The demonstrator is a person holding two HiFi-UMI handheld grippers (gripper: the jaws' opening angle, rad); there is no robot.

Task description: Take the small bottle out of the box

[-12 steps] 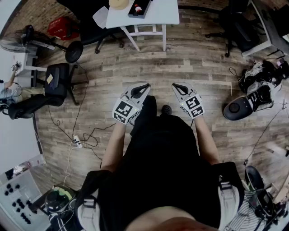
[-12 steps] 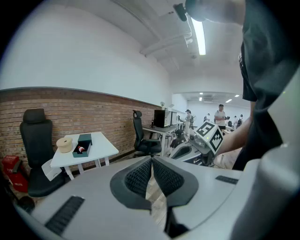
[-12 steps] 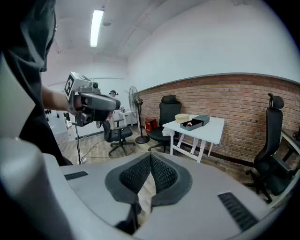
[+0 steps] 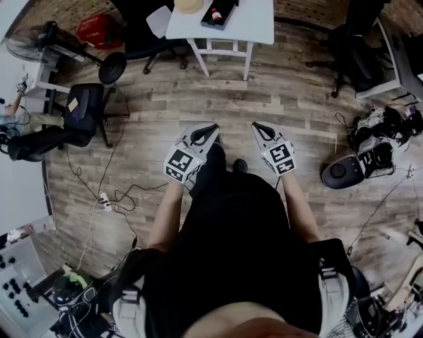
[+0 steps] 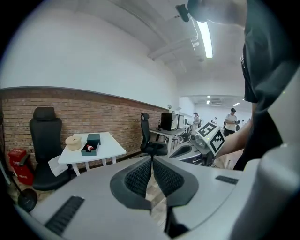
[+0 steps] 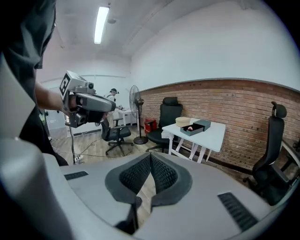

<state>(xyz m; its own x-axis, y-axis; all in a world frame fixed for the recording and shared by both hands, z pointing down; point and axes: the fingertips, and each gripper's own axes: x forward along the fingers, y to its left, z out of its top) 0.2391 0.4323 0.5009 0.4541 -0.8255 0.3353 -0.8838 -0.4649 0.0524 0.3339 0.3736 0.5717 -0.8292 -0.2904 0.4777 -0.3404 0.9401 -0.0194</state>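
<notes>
Walk the left tool [image 5: 152, 159] and right tool [image 6: 150, 155], both pressed together (and empty), to the far bench [image 4: 256, 24], then spread one over the box [image 4: 229, 14] for the small bottle [image 4: 215, 13].

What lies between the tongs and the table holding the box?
Only bare wooden floor, shown in the head view; the left tongs and right tongs are short of the white table and box.

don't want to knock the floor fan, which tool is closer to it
Left. The left tool is held out in front of the person, with the floor fan ahead and far off to its left. The right tool sits beyond the left one, farther away.
</notes>
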